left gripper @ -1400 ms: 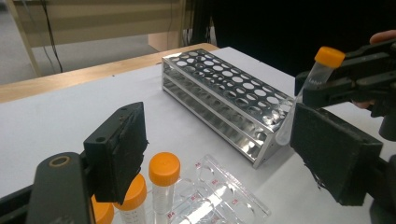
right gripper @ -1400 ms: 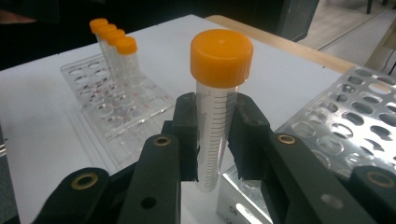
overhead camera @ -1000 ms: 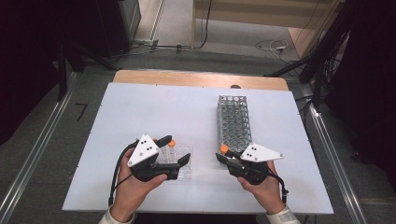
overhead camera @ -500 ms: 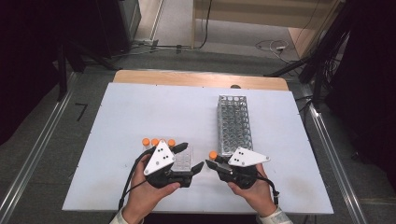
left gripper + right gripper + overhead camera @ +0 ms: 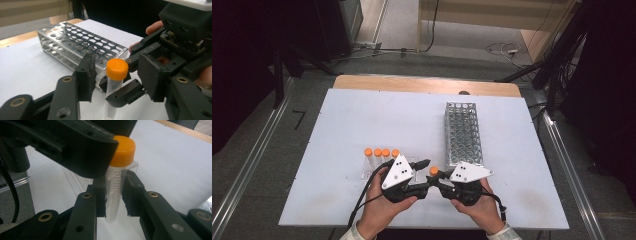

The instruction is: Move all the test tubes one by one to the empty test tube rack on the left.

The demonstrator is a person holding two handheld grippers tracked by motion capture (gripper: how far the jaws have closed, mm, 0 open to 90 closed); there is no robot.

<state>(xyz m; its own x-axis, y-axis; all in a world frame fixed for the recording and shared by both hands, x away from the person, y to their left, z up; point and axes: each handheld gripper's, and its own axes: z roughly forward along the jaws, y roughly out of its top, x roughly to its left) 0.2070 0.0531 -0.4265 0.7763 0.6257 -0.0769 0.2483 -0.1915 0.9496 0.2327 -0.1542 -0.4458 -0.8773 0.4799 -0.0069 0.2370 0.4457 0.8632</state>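
High view: a flat white desk (image 5: 362, 115) carries a long perforated metal tube rack (image 5: 463, 132) at right of centre. At the near edge the left claw (image 5: 424, 176) and right claw (image 5: 432, 181), each black with a white three-cornered top plate, meet nose to nose. An orange-capped clear plastic tube (image 5: 434, 171) stands between them. Four more orange-capped tubes (image 5: 382, 152) stand in a row in a clear holder just left of the left claw.

Left gripper view: the left claw (image 5: 117, 75) stands wide, its matte black jaws either side of the tube (image 5: 114, 82) without touching it. The smooth round cap sits upright; the silvery rack (image 5: 80, 47), gridded with round holes, lies beyond. The right claw (image 5: 120, 90) enters from the right.

Right gripper view: the right claw (image 5: 115, 195) is narrowed onto the tube (image 5: 117, 187), pads pressed against its graduated transparent wall below the cap. The left claw's blurred black body (image 5: 62, 142) looms above left.
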